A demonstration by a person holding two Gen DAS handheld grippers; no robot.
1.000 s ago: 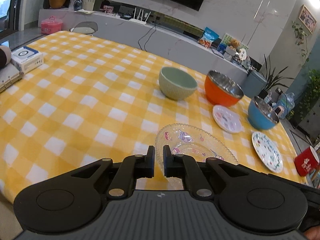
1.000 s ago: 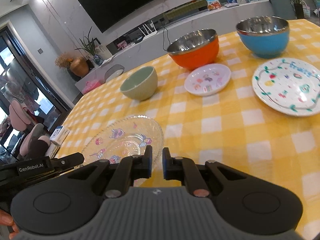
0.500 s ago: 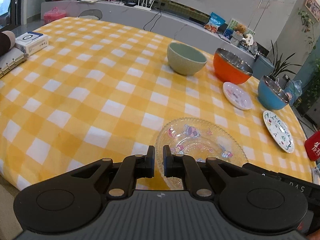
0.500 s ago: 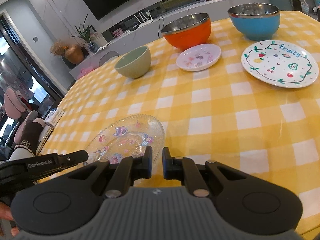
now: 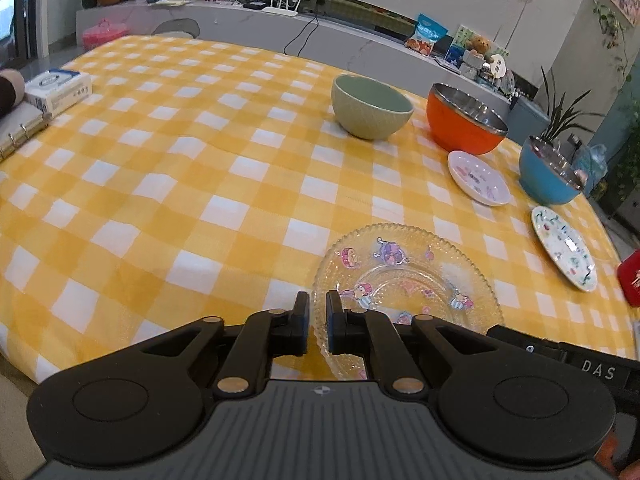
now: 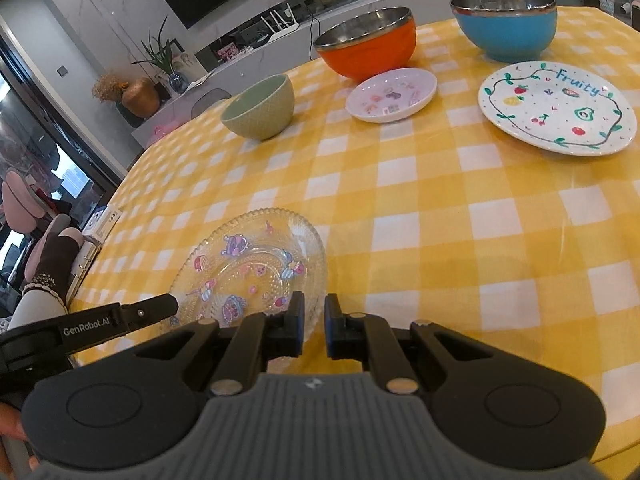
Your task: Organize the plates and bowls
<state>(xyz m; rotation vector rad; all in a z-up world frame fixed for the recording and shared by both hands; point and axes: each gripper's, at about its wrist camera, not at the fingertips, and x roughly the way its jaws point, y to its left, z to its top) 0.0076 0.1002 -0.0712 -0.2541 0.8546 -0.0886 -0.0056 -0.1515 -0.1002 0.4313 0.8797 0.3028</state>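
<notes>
A clear glass plate with cartoon prints lies on the yellow checked table near its front edge; it also shows in the right wrist view. My left gripper hovers at the plate's near left rim, jaws nearly closed with a narrow gap, holding nothing. My right gripper hovers at the plate's near right rim, the same narrow gap, empty. Beyond stand a green bowl, an orange bowl, a blue bowl, a small white plate and a white fruit-print plate.
A white box and a ring binder lie at the table's left edge. A red box sits at the right edge. The left gripper's body shows at the left of the right wrist view.
Both grippers have risen and pulled back a little, so more of the table and the whole glass plate show. The jaws and dishes have not changed.
</notes>
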